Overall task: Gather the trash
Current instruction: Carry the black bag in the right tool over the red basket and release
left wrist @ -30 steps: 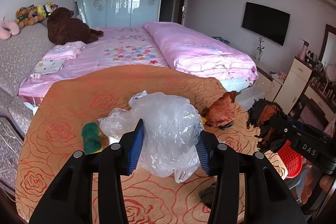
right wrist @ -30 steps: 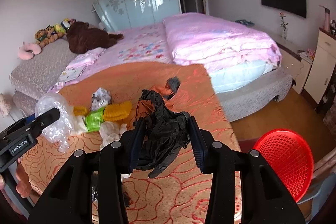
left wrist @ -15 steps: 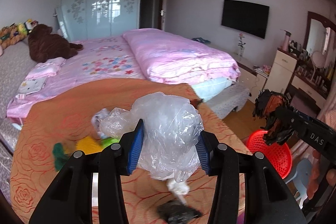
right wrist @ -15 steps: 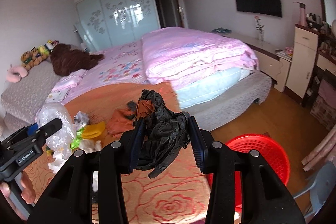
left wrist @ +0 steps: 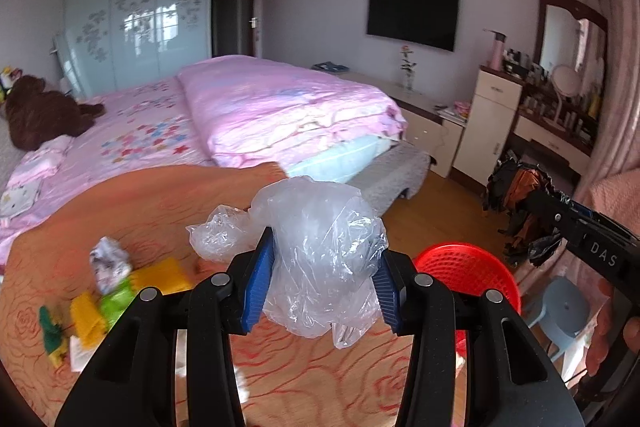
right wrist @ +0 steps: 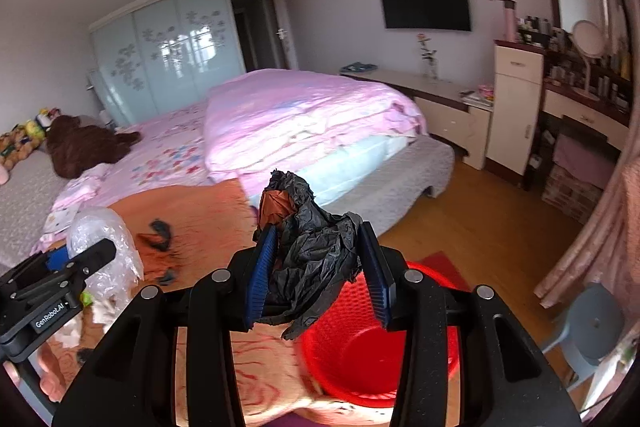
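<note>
Trash is held in both views. From the left wrist, a clear plastic bag (left wrist: 320, 251) is clamped by the left gripper (left wrist: 320, 285) above the orange bedspread (left wrist: 152, 203). From the right wrist, crumpled black plastic (right wrist: 316, 247) is pinched by the right gripper (right wrist: 316, 275) over a red basket (right wrist: 360, 359).

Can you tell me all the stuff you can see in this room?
clear plastic bag: one, see-through, between the left gripper's pads
black crumpled bag: one, black with brown, between the right gripper's pads
red basket: one, red, on the floor beside the orange cloth
orange cloth: one, orange with rose pattern, under the scraps
scraps: several, yellow, green, white, on the cloth
bed: one, pink
television: one, black, on the wall
left gripper: one, black with blue pads
right gripper: one, black with blue pads
</note>
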